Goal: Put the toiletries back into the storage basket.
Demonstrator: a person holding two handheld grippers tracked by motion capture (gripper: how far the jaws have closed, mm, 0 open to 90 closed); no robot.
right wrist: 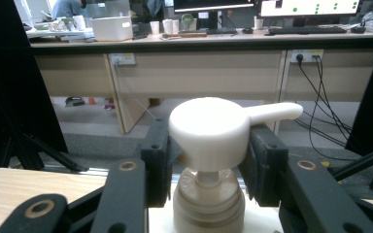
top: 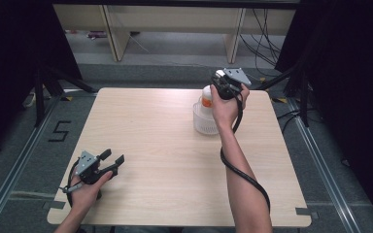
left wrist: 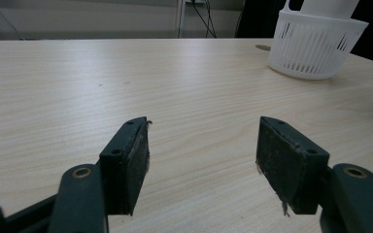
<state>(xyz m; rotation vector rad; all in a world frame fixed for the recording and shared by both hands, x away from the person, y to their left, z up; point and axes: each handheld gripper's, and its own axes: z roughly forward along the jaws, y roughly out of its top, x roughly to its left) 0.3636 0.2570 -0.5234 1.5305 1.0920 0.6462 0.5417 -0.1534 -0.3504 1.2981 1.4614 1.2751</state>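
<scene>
A white pump bottle (top: 206,95) with an orange label stands in a white slotted basket (top: 204,124) at the back right of the wooden table (top: 165,145). My right gripper (top: 222,83) is held over it, shut on the bottle's pump head (right wrist: 209,128); both pads press its sides and the spout points right. In the right gripper view the gripper (right wrist: 208,145) straddles the neck below. My left gripper (top: 115,161) rests at the front left, open and holding nothing. Its jaws (left wrist: 204,133) stand wide over bare wood, with the basket (left wrist: 315,46) and bottle (left wrist: 328,6) far off.
Black curtains and stand legs flank the table on both sides. Beyond the far edge stand desk legs (top: 116,34) and trailing cables (top: 264,34). A cable (top: 245,174) hangs along the right forearm. Bare wood lies between the two grippers.
</scene>
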